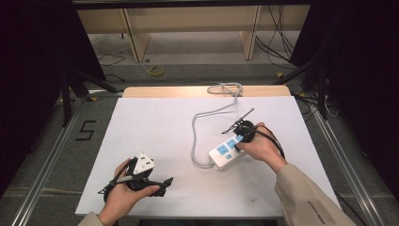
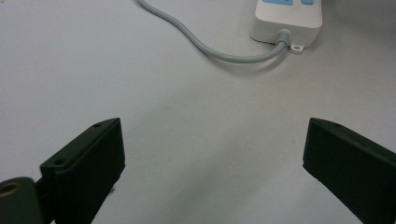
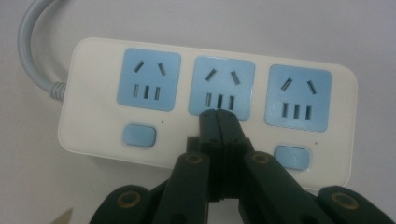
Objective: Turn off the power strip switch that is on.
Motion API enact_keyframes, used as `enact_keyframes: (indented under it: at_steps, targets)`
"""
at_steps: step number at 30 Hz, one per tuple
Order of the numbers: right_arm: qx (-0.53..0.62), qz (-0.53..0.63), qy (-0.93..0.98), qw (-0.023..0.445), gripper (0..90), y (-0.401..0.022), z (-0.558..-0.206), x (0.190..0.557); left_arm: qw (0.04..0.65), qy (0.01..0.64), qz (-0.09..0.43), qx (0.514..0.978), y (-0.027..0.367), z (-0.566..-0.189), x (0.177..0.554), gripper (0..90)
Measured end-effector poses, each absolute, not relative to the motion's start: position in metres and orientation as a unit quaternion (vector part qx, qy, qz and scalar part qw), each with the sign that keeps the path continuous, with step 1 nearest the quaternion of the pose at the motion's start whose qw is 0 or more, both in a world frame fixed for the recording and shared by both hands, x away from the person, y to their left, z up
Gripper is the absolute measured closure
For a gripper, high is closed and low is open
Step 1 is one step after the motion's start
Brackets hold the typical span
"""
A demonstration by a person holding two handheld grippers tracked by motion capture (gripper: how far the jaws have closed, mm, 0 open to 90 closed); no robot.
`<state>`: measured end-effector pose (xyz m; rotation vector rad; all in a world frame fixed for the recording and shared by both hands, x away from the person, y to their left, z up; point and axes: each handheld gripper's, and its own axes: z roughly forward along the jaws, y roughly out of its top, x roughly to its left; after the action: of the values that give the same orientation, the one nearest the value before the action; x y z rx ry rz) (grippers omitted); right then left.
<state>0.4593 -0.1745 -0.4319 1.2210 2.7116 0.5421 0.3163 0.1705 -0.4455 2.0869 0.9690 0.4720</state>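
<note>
Bench white-topped. Power strip right of centre on bench, three blue sockets, grey cord looping toward far edge. Right tool clenched, grasping nothing, closed tips over middle switch below middle socket. Left tool released, jaws wide apart, near bench's front-left edge, well apart from strip.

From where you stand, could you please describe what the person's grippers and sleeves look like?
Both grippers are black. The left gripper carries a grey three-cornered plate on top, and its two flat black jaws have small screw holes. The right gripper has brass-coloured rivets along its black linkage and trails a black cable. The right arm wears a beige sleeve with small dark lettering.
</note>
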Motion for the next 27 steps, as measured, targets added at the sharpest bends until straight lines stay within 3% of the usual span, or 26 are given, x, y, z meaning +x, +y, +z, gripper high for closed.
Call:
enact_keyframes:
  at_steps: [27]
  targets:
    - [0.405, 0.159, 0.899, 0.054, 90.0, -0.1701, -0.4308, 0.4629, 0.384, 0.382, 0.185, 0.820, 0.1708, -0.4461, 0.3165, 5.2]
